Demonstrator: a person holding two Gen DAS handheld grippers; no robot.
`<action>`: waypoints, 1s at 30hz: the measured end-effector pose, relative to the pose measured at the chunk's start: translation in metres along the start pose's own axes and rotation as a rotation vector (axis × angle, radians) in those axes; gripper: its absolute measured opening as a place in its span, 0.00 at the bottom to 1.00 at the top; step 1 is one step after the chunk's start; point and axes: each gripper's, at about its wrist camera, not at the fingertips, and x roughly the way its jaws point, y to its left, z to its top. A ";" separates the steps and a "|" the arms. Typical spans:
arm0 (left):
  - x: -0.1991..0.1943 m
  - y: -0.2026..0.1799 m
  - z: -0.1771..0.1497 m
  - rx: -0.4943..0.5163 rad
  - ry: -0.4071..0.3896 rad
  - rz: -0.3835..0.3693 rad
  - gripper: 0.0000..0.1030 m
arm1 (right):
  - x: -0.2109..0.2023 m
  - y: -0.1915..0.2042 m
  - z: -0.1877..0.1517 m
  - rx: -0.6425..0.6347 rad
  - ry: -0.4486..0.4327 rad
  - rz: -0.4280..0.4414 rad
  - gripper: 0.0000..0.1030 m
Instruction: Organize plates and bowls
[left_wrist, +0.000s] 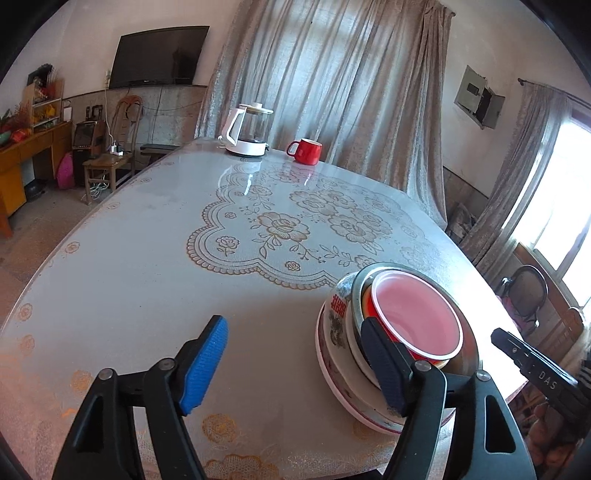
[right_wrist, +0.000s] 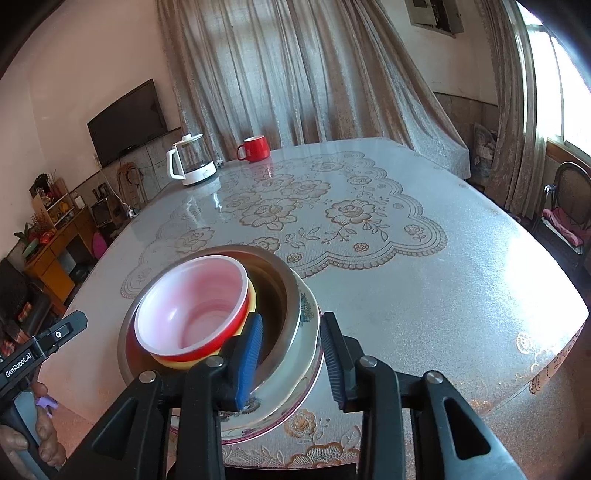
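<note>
Pink-lined, the red plastic bowl (right_wrist: 192, 314) sits topmost in a nested stack near my edge of the table (right_wrist: 424, 295). Beneath it shows a yellow rim, then a steel bowl (right_wrist: 280, 280), then a floral porcelain bowl (right_wrist: 308, 325), and at the base a plate (left_wrist: 343, 398) with a pink edge.

My left tongs (left_wrist: 295, 365) are spread wide. One blue pad (left_wrist: 205, 363) stands over bare tablecloth, well clear of the stack; the other pad lies against the near side of the stack, but nothing is pinched between them.

My right tongs (right_wrist: 291, 354) are partly spread and straddle the stack's near wall: one pad (right_wrist: 249, 360) reaches inside the steel bowl, just beside the red plastic bowl, and the other stands outside the porcelain bowl. I cannot tell whether either pad touches the wall; a gap shows on the outer side.

Beyond both tongs, at the far edge of the table, a white kettle (left_wrist: 247, 133) and a red mug (left_wrist: 306, 150) stand side by side, well apart from the stack.
</note>
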 end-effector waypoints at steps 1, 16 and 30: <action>0.000 -0.001 -0.002 0.003 -0.002 0.010 0.80 | -0.004 0.003 -0.002 -0.006 -0.019 -0.018 0.34; -0.015 -0.048 -0.035 0.137 -0.022 0.072 1.00 | -0.037 0.046 -0.049 -0.086 -0.095 -0.122 0.41; -0.010 -0.053 -0.040 0.151 -0.036 0.178 1.00 | -0.037 0.039 -0.054 -0.052 -0.091 -0.131 0.41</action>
